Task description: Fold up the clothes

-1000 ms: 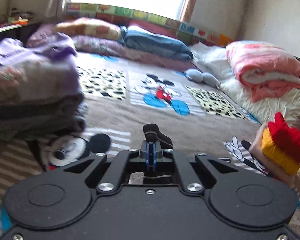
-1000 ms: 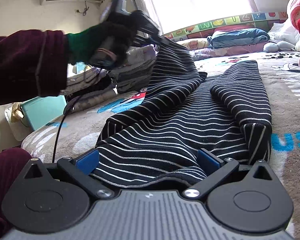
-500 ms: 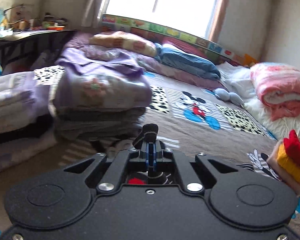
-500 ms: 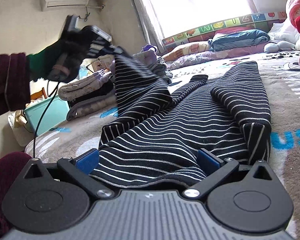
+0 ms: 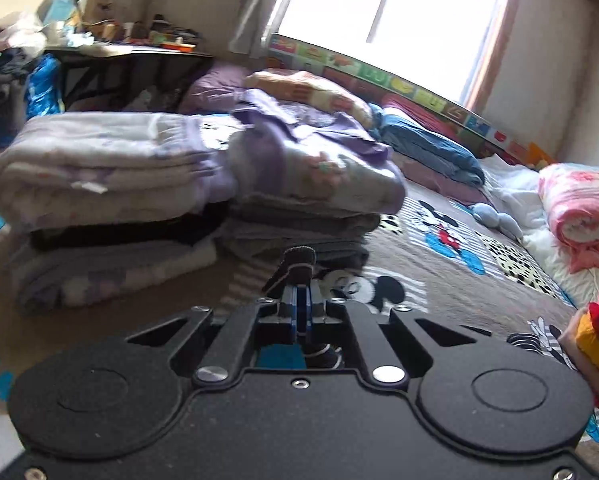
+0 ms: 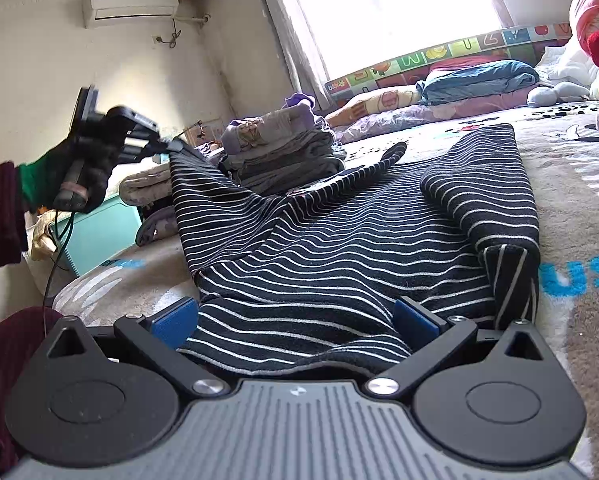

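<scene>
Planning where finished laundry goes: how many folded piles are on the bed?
2: a pale pile at left in the left wrist view, a purple-topped pile right beside it. More may lie out of view.

The striped garment [image 6: 339, 248] lies on the bed [image 6: 571, 208], folded stacks [image 6: 283, 148] apparently behind it.

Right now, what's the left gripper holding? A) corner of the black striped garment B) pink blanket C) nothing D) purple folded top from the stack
A: in the right wrist view the left gripper is shut on an edge of the striped garment, lifting it off the bed.
</scene>
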A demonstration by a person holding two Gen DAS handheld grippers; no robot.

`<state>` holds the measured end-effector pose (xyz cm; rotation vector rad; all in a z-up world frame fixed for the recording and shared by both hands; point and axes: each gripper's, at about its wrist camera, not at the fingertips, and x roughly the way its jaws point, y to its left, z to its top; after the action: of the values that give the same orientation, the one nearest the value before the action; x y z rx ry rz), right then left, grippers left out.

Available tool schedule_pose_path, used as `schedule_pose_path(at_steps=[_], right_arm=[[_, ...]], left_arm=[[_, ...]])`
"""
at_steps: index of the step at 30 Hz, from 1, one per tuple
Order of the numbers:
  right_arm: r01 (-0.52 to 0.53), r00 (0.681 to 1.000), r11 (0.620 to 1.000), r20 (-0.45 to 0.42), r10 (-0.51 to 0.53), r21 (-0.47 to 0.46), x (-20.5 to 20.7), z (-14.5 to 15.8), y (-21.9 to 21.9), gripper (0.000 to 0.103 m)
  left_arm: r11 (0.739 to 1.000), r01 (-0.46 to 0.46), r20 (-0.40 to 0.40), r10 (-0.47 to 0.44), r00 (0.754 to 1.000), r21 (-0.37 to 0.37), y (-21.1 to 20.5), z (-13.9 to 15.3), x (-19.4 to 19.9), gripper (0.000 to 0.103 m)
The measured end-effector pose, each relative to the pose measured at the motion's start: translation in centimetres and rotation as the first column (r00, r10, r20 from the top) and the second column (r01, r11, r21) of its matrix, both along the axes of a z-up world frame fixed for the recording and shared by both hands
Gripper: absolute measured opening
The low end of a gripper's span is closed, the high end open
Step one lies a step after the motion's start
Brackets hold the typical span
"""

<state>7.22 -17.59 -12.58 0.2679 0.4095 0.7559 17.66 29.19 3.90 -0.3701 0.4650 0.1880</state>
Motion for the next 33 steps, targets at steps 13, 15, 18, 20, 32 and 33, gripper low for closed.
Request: schedule_pose_path(at_steps=[13,15,18,20,32,33], right_arm=[[-0.005,1.0,1.0,0.006,0.005,0.022,0.0,-0.1,-0.4,0.103],[-0.006,1.0,1.0,0.006,0.006,0.024,0.1,-0.1,-0.5,0.103],[-0.007,1.0,1.0,0.008,0.006,0.027,0.1,-0.2,-0.6,0.103],[-0.007,1.0,1.0,0.008,0.007,0.03,0.1,-0.2,-0.6,0.103],[-0.007,1.0,0.999,0.013,0.007,0.043,0.1,-0.4,-0.7,0.103],[-0.007,1.0,0.999,0.013,0.006,0.042,0.1,-0.4,-0.7,0.103]], left_arm=[[0.993,-0.1,-0.088,0.094,0.992,-0.064,5.0,-7.5,-2.0,0.002],[0.989,-0.118,-0.117,0.108,0.987,-0.085,5.6,-9.0,-1.9,0.004],[0.98,-0.163,-0.199,0.138,0.97,-0.113,6.4,-10.8,-1.8,0.026],[0.972,-0.196,-0.189,0.17,0.967,-0.128,6.9,-11.0,-2.4,0.032],[0.98,-0.105,-0.09,0.091,0.992,-0.17,1.9,-6.3,-2.9,0.072],[0.98,-0.093,-0.1,0.077,0.992,-0.174,0.8,-6.1,-2.7,0.072]])
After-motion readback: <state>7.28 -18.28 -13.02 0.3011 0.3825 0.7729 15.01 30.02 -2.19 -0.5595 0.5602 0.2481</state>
